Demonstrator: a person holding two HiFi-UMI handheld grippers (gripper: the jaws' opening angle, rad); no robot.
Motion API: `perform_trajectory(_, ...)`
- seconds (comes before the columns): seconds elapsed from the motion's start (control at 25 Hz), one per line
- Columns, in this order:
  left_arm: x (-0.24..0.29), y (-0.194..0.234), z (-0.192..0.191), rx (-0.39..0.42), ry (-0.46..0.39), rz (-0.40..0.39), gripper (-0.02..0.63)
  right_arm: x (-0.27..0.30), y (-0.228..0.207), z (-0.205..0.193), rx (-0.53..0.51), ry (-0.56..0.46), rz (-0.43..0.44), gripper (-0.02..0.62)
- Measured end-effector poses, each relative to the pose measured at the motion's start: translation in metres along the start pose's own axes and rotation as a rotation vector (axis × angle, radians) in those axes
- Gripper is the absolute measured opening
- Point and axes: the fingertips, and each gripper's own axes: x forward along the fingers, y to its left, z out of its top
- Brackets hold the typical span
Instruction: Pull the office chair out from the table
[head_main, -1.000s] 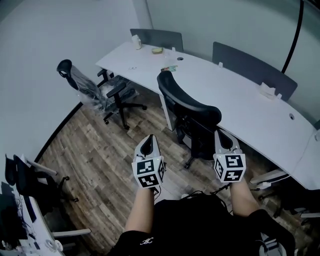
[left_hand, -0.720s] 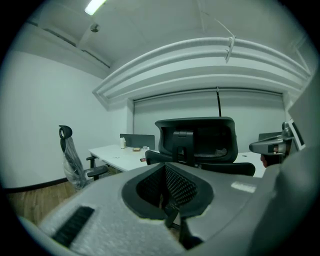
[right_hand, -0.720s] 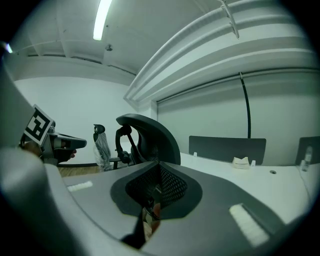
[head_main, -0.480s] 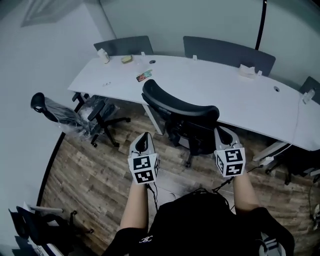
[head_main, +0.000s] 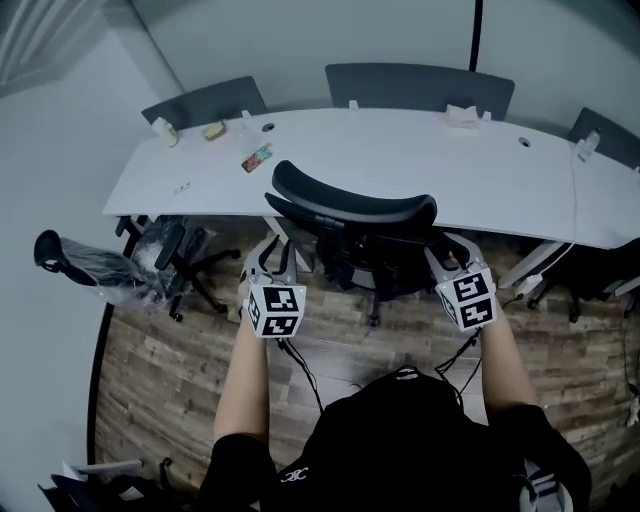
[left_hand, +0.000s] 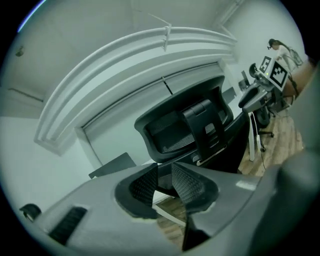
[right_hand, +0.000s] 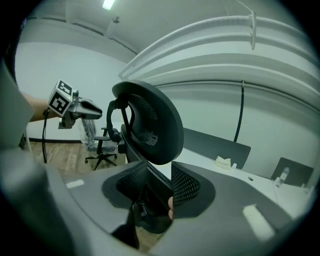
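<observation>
Your left claw (head_main: 269, 258) and right claw (head_main: 446, 254), two in all, are opening, one at each side of the chair (head_main: 352, 211), pads seemingly not pressing; it sits tucked at the table (head_main: 400, 160), facing it, back spanning left-right

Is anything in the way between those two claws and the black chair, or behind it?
Nothing visible. The left gripper and right gripper flank the office chair, jaws opening; its frame sits between the right pair, the left pair holds nothing. Behind it, only the person stands.
</observation>
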Motion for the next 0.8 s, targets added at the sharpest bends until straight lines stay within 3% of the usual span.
perform_trajectory(0.24, 0.049, -0.003, -0.026, 0.294, 0.032, -0.131, 0.191, 0.013, -0.001, -0.016, -0.050, 0.096, -0.002, 0.230)
perform_trajectory(0.4, 0.080, -0.001, -0.049, 0.470, 0.074, -0.162, 0.242, 0.021, -0.002, -0.025, -0.077, 0.149, -0.025, 0.267)
perform_trajectory(0.8, 0.134, 0.016, -0.059, 0.565, 0.094, -0.187, 0.290, 0.030, -0.002, -0.032, -0.231, 0.234, -0.103, 0.290)
